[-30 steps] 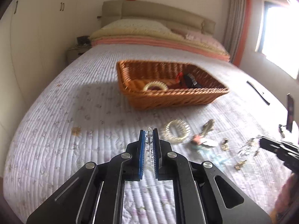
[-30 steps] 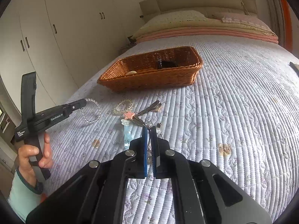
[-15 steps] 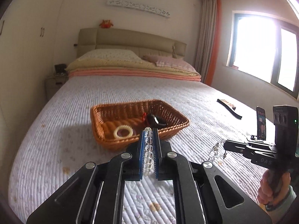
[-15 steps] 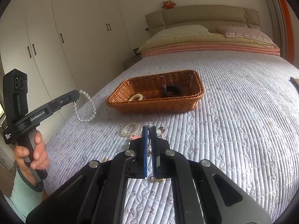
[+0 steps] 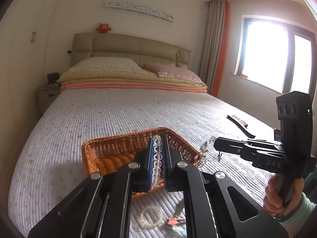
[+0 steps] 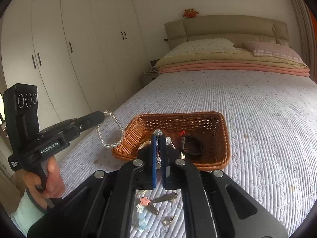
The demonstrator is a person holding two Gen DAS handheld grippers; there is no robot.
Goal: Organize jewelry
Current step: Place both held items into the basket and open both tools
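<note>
Your quilted bed [image 5: 118, 115] carries the wicker basket [image 6: 221, 138]. Left gripper [image 5: 157, 158]: jaws clamped on a clear bead bracelet [image 5: 156, 158] above the basket. Right gripper [image 6: 158, 156]: jaws clamped on a crystal chain [image 5: 206, 154]. Only the right view shows wardrobe doors [image 6: 79, 49].

Bedroom ahead of me. A bed [image 5: 122, 107] with a pale quilted cover fills the middle; folded yellow and salmon blankets [image 5: 134, 83] and two pillows [image 5: 107, 67] lie against a beige padded headboard [image 5: 130, 47], on which a small orange plush toy [image 5: 103, 28] sits. White wardrobe doors [image 6: 79, 49] line one wall. A bright window [image 5: 277, 59] with a grey-and-orange curtain [image 5: 216, 45] lights the other. A nightstand [image 5: 47, 97] stands beside the bed.
</note>
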